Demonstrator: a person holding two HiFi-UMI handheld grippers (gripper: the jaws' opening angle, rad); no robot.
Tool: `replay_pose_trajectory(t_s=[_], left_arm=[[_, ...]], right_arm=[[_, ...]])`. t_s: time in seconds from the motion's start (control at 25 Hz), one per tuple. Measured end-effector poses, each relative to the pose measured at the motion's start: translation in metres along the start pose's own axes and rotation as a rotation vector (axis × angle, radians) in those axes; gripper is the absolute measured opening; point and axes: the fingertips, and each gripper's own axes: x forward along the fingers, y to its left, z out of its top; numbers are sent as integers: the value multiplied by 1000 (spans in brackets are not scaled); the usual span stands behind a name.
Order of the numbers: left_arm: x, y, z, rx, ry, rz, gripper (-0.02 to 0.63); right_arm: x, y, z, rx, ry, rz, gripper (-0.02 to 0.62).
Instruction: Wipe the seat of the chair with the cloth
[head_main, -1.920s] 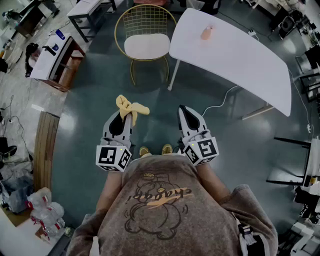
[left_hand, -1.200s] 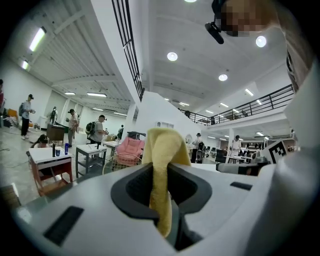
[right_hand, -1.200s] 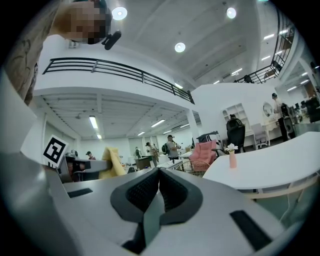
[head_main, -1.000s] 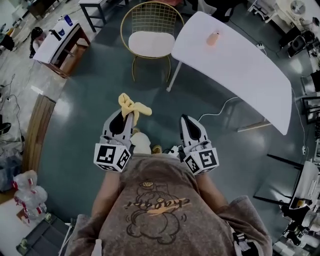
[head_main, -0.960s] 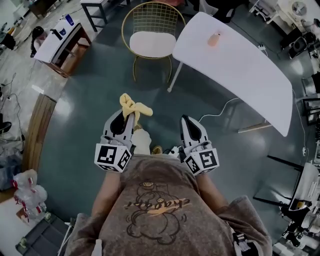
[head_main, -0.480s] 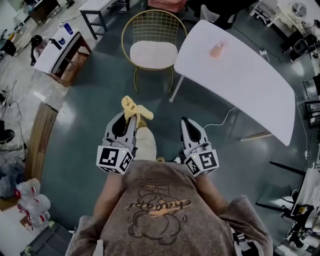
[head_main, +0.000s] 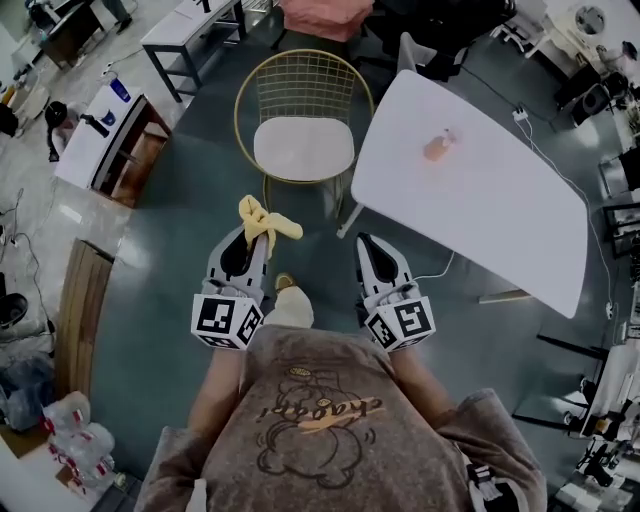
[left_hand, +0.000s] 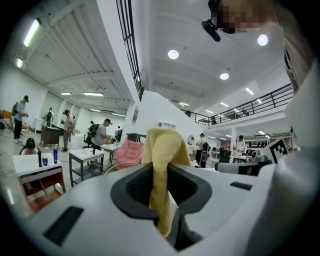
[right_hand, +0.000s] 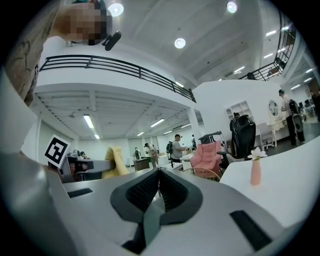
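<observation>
Close in front of the person's chest, the left hand-held gripper is clamped on the yellow cloth. The cloth rises between the jaws and flops over their tips, and the left gripper view shows a fold of it pinched there. Just beside it, the right hand-held gripper has its jaws pressed together with nothing between them. Both hang over the dark floor, pointing ahead.

Farther on stands the chair, a gold wire frame with a pale seat. The seat is bare and well apart from the cloth. To the chair's right, a white surface carries a small pink vase.

The task looks barely begun. The cloth is in hand, but nothing touches the seat. What remains is to close the gap, lower the cloth onto the seat and rub it across.
</observation>
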Motion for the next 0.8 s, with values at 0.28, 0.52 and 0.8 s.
replay_pose_trajectory(t_s=[0.28, 0.52, 0.8], left_arm=[[64, 54, 19, -11, 17, -37, 67], [101, 80, 22, -11, 42, -80, 67], [135, 93, 18, -32, 72, -105, 67]], right_arm=[[74, -25, 10, 2, -6, -49, 26], [112, -39, 10, 10, -3, -96, 26], [133, -58, 18, 13, 3, -133, 26]])
